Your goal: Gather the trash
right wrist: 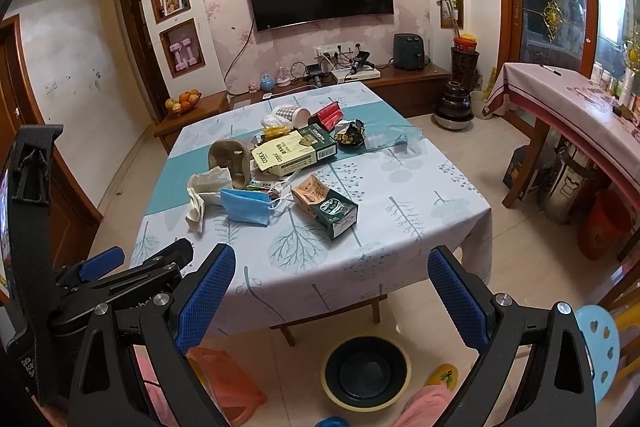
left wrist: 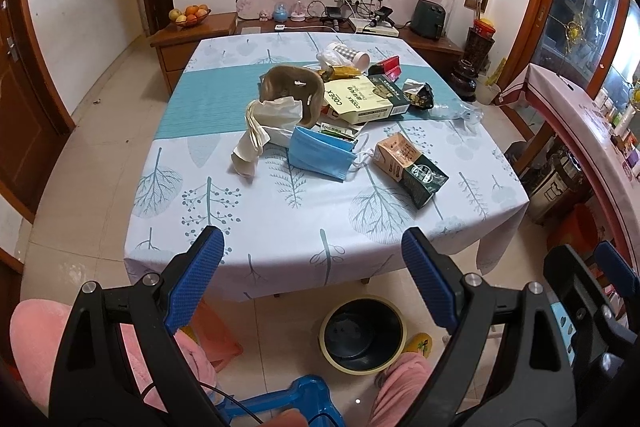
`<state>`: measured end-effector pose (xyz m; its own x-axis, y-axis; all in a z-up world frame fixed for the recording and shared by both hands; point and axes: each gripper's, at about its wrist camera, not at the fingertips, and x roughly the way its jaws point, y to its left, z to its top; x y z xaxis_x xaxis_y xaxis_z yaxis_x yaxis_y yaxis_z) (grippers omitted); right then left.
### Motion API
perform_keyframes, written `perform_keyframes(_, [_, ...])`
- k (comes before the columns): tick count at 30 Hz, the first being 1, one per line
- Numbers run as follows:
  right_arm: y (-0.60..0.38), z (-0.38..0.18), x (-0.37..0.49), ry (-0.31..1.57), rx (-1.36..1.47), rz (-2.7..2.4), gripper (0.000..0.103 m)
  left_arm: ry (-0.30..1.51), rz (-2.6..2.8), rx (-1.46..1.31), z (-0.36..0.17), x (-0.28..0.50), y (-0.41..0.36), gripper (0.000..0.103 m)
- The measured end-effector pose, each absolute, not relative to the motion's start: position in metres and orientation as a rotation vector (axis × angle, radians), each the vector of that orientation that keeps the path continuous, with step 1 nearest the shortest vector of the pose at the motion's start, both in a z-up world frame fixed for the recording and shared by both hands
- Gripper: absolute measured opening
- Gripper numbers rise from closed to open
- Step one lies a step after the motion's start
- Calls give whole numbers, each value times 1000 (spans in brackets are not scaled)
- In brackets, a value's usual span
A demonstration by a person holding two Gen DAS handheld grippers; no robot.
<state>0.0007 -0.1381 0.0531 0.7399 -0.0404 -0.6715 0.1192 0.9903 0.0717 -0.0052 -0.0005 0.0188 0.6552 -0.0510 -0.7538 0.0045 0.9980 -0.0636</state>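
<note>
Trash lies on the table [left wrist: 280,227] [right wrist: 400,227]: a blue face mask [left wrist: 320,151] [right wrist: 245,207], a green-and-tan carton [left wrist: 412,169] [right wrist: 325,205], crumpled tissue [left wrist: 264,125] [right wrist: 202,195], a brown paper pulp tray [left wrist: 294,89] [right wrist: 230,159], a yellow COOEX box [left wrist: 356,99] [right wrist: 286,155], a paper cup [left wrist: 348,55] [right wrist: 292,115], a red packet [left wrist: 386,66] [right wrist: 329,115] and a dark wrapper [left wrist: 418,93] [right wrist: 351,135]. A dark trash bin [left wrist: 363,335] [right wrist: 366,371] stands on the floor below the table's near edge. My left gripper [left wrist: 312,279] and right gripper [right wrist: 332,291] are both open and empty, held before the near edge.
A TV cabinet with a fruit bowl [left wrist: 190,15] stands behind the table. A side table [right wrist: 580,107] stands at the right. An orange plastic bag [right wrist: 224,379] lies on the floor left of the bin. A light blue stool [right wrist: 596,343] is at the right. My pink-clad knees [left wrist: 36,339] are below.
</note>
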Motion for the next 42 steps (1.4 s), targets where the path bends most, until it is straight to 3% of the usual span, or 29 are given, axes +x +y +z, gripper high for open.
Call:
perform_keyframes(31, [-116, 54, 16, 714, 98, -55, 97, 814, -28, -56, 31, 1, 15, 89])
perform_keyframes(42, [-127, 53, 50, 708, 118, -45, 97, 820, -63, -58, 40, 53, 20, 88])
